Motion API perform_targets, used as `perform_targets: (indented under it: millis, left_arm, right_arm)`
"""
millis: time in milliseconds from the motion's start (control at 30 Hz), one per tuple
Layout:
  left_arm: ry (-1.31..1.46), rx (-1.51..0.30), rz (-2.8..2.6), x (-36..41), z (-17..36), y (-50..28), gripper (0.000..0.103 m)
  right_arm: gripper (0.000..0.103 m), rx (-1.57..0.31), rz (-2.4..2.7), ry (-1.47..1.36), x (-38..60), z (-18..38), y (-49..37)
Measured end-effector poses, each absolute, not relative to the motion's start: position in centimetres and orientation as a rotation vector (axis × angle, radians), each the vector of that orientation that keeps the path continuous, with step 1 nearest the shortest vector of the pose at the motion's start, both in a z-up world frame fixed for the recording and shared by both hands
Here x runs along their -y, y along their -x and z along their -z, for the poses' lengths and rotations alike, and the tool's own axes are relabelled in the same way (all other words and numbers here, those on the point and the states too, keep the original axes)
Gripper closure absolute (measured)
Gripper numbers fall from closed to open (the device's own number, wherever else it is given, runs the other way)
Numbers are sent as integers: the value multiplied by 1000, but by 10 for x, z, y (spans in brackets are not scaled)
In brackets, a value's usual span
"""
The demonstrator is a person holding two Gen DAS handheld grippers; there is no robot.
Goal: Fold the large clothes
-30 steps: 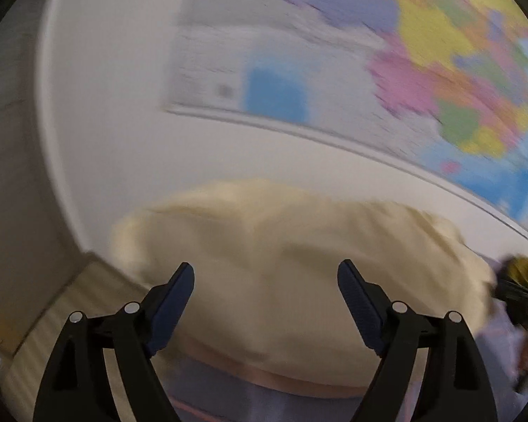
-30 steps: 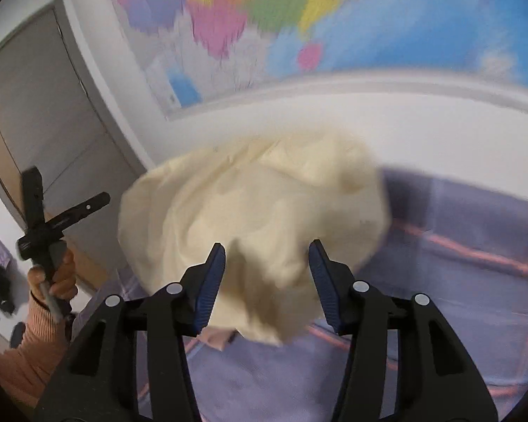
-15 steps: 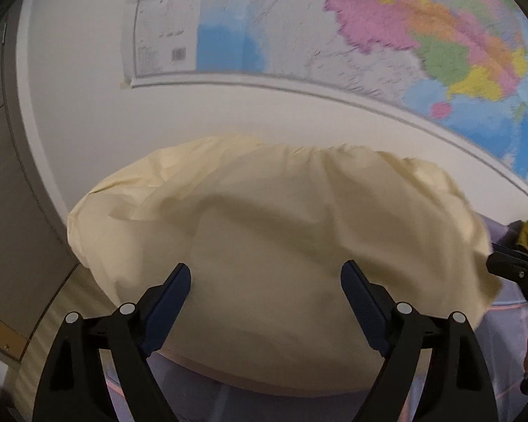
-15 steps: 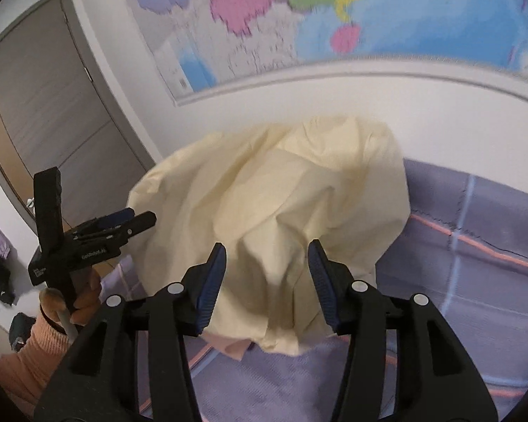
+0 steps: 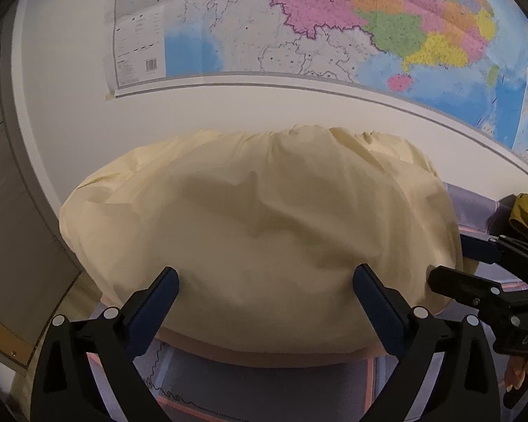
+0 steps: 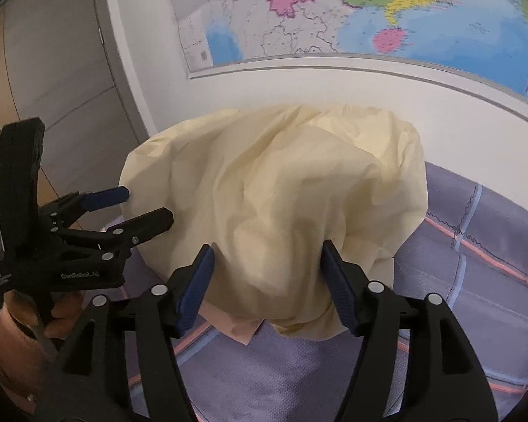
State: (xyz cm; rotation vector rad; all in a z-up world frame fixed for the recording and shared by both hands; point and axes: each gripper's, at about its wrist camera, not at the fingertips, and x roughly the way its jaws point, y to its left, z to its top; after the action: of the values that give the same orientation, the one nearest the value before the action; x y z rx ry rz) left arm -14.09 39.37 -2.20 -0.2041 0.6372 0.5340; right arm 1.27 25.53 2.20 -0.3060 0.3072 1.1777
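Left wrist view: our left gripper (image 5: 265,290) fingers spread, cream garment (image 5: 260,239) just ahead. Right gripper (image 6: 265,274) fingers spread too, nothing pinched.

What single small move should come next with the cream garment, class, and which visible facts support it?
Probably ease both grippers forward and down onto the near edge of the cream garment. The left gripper and the right gripper are both open and hold nothing, while the garment lies rumpled on the purple cover.
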Motion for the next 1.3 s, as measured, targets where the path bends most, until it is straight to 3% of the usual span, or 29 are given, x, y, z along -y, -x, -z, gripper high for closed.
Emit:
perform_targets:
  millis: [167, 567, 1300]
  left_arm:
    - [218, -633, -569, -391, 23, 145, 7]
    - [222, -581, -676, -356, 12, 182, 7]
    - [219, -572, -678, -292, 5, 214, 7]
  right_arm:
    - [38, -315, -1195, 274, -249, -25, -11]
    - [6, -242, -1189, 227, -210, -18, 26]
    - [6, -218, -1174, 211, -149, 0, 55]
